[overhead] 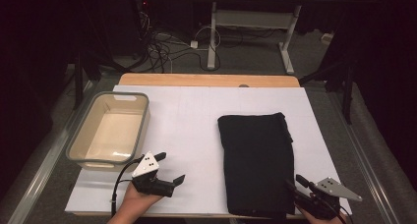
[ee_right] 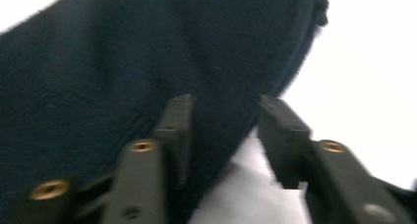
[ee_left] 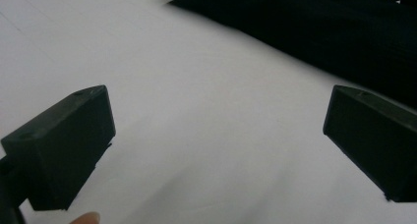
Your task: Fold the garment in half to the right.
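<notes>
A folded black cloth (overhead: 256, 162) lies flat on the right half of the white worktop (overhead: 196, 135), its long side running from the near edge toward the middle, with a slightly ragged corner at the far right. The right gripper (overhead: 298, 183) sits at the cloth's near right corner, held in a hand at the bottom edge of the high view, with its grey three-cornered plate pointing right. In the right gripper view its fingers (ee_right: 174, 130) stand partly spread over the edge of the cloth (ee_right: 147, 62): the one on the picture's left lies over the dark fabric, the other is over the white worktop just beside the hem, and the edge of the cloth runs between them. The pads do not press on the fabric there. The left gripper (overhead: 169, 167) rests near the front of the worktop, well apart from the cloth, in a hand (overhead: 135, 204) that comes in from below, a cable looping off to its left. Its fingers (ee_left: 64, 145) are spread wide with bare white worktop between them, and the cloth (ee_left: 319, 32) lies farther off across the top of that view. A clear plastic tub (overhead: 109, 130) with a grey rim stands on the left side of the worktop, just beyond the left gripper, with its inside showing pale.
</notes>
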Tool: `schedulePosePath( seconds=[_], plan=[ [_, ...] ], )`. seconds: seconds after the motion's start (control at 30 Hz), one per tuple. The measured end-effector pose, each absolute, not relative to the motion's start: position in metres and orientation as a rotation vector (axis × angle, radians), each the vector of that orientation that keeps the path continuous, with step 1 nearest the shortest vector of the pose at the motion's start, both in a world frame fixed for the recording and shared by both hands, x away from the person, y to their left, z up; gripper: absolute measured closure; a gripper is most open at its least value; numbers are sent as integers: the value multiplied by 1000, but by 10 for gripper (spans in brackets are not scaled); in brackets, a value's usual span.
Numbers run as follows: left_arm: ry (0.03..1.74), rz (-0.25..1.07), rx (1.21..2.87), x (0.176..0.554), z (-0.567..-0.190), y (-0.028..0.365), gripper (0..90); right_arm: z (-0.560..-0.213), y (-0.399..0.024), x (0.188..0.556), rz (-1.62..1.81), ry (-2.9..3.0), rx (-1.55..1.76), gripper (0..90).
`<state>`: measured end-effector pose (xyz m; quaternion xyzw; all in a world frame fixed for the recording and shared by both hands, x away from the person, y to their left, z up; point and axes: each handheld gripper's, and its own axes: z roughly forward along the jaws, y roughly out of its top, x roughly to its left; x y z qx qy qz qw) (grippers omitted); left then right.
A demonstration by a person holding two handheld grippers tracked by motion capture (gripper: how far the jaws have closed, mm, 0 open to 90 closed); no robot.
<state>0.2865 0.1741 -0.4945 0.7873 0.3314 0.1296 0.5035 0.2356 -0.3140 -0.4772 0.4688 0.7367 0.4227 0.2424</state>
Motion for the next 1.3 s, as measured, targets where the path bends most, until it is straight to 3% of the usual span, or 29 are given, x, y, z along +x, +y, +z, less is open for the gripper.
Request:
schedulePosePath(
  seconds=[0.1,0.13,0.3,0.37,0.53,1.3],
  plan=[
    [801,314,1900,286,-495,174,0,-477,-314,235,1171,2019,1271,438],
    [801,314,1899,286,-495,174,0,-476,-314,233,1188,2014,1255,357],
    [803,314,1899,286,-495,174,0,-479,-315,234,1218,2010,1249,161],
    [803,314,1899,286,-495,174,0,-479,-315,234,1223,2004,1258,147],
    [811,312,1890,287,-495,175,0,-480,-313,235,1221,1987,1250,1],
    [805,310,1893,287,-495,175,0,-473,-293,229,1250,1999,1188,1]
  ],
)
